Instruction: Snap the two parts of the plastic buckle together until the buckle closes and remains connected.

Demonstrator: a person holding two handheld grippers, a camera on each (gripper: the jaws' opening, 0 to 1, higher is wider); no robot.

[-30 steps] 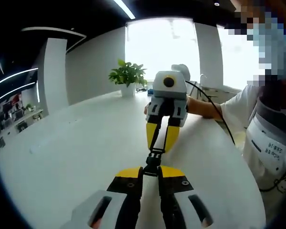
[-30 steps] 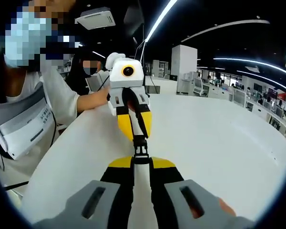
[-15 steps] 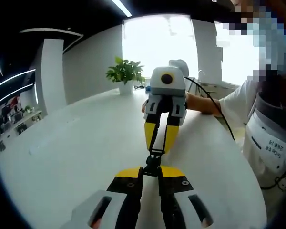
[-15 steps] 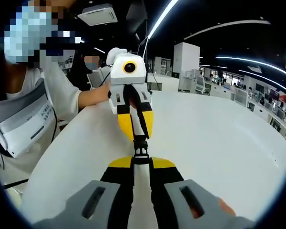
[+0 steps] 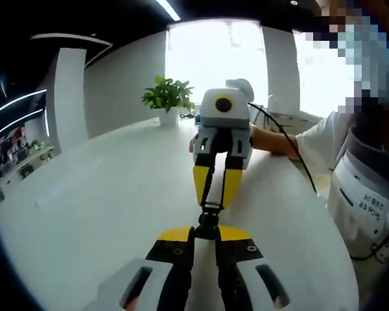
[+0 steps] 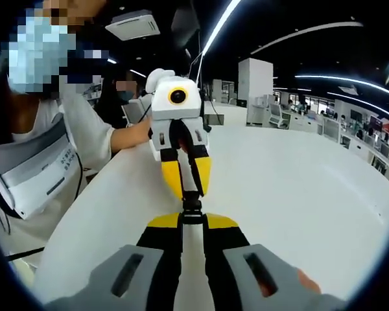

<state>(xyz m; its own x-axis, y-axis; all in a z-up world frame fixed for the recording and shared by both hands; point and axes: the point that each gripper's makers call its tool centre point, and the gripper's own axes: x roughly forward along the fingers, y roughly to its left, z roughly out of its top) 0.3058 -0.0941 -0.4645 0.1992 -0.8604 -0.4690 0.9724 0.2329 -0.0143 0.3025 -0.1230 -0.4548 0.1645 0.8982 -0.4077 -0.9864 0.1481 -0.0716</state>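
Partly hidden between both sets of closed fingers, the black buckle [image 5: 209,218] joins left gripper [image 5: 204,234] to right gripper [image 6: 192,220].

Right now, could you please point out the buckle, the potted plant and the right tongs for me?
buckle [image 5: 209,215], left gripper view, on the black plastic body between the two tongs.
potted plant [image 5: 166,96], left gripper view, on its green leaves.
right tongs [image 5: 215,193], left gripper view, midway between the yellow tips.
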